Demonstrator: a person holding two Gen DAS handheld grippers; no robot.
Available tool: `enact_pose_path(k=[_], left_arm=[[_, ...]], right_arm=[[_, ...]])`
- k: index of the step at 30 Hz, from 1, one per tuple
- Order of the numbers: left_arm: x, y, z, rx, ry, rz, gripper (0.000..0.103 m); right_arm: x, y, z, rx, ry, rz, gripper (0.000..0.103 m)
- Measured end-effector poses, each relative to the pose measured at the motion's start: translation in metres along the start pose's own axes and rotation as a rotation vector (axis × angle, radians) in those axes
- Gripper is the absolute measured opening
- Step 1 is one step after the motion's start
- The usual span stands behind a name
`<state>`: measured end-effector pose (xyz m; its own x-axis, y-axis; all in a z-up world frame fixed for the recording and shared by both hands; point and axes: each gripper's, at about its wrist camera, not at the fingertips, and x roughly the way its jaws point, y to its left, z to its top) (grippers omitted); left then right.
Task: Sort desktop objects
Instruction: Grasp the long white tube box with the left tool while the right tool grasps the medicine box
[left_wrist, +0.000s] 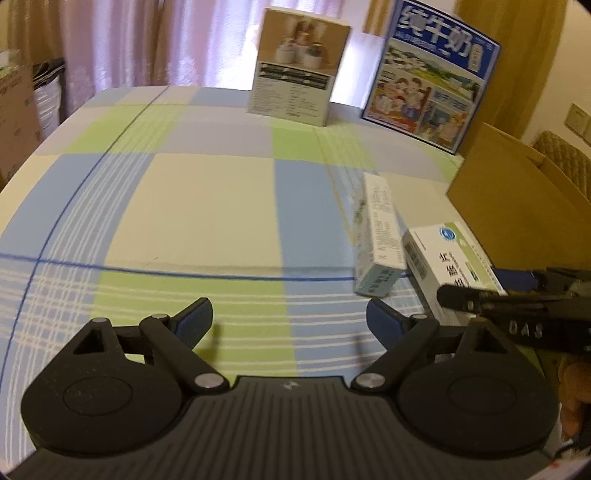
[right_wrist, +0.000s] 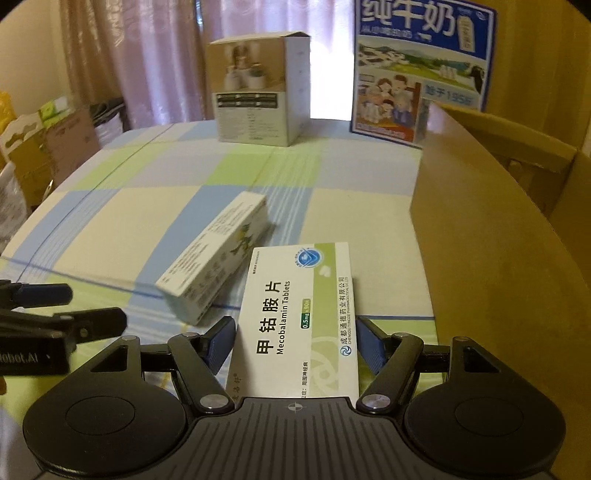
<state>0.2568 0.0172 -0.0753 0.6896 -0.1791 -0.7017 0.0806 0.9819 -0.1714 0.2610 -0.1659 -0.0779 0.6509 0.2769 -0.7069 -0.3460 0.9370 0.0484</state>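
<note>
A white and green Mecobalamin tablet box (right_wrist: 299, 321) lies flat on the checked tablecloth (right_wrist: 155, 206), between the fingers of my right gripper (right_wrist: 295, 341). The blue pads sit at both long sides of the box; the grip looks closed on it. The same box shows in the left wrist view (left_wrist: 447, 262), with the right gripper's fingers (left_wrist: 476, 299) over it. A second long white medicine box (right_wrist: 218, 258) lies at an angle just left of it, also in the left wrist view (left_wrist: 376, 232). My left gripper (left_wrist: 290, 325) is open and empty above the cloth.
An open brown cardboard box (right_wrist: 491, 206) stands at the right, close to the tablet box. A tall white product box (right_wrist: 255, 92) and a blue milk carton (right_wrist: 421, 70) stand at the table's far edge. Cartons and bags sit on the floor at left (right_wrist: 48, 147).
</note>
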Motion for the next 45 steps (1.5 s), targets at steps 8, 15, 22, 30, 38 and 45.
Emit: enact_pose_path(k=[8, 15, 22, 30, 38, 45], left_arm=[[0.021, -0.032, 0.016, 0.111, -0.040, -0.086, 0.064], [0.040, -0.048, 0.025, 0.133, -0.053, -0.126, 0.048], [0.048, -0.053, 0.030, 0.123, -0.046, -0.164, 0.045], [0.056, -0.055, 0.032, 0.112, -0.017, -0.121, 0.025], [0.024, -0.047, 0.011, 0.107, 0.025, -0.071, 0.021], [-0.027, -0.058, -0.019, 0.139, 0.041, -0.023, 0.021]], right_arm=[[0.006, -0.014, -0.002, 0.045, 0.013, 0.013, 0.068], [0.005, -0.023, -0.002, 0.079, 0.011, 0.011, 0.068], [0.005, -0.021, -0.003, 0.078, 0.011, 0.011, 0.068], [0.006, -0.021, -0.002, 0.080, 0.016, 0.018, 0.068], [-0.006, -0.016, -0.012, 0.118, 0.054, 0.046, 0.068], [-0.031, -0.008, -0.028, 0.134, 0.101, 0.057, 0.068]])
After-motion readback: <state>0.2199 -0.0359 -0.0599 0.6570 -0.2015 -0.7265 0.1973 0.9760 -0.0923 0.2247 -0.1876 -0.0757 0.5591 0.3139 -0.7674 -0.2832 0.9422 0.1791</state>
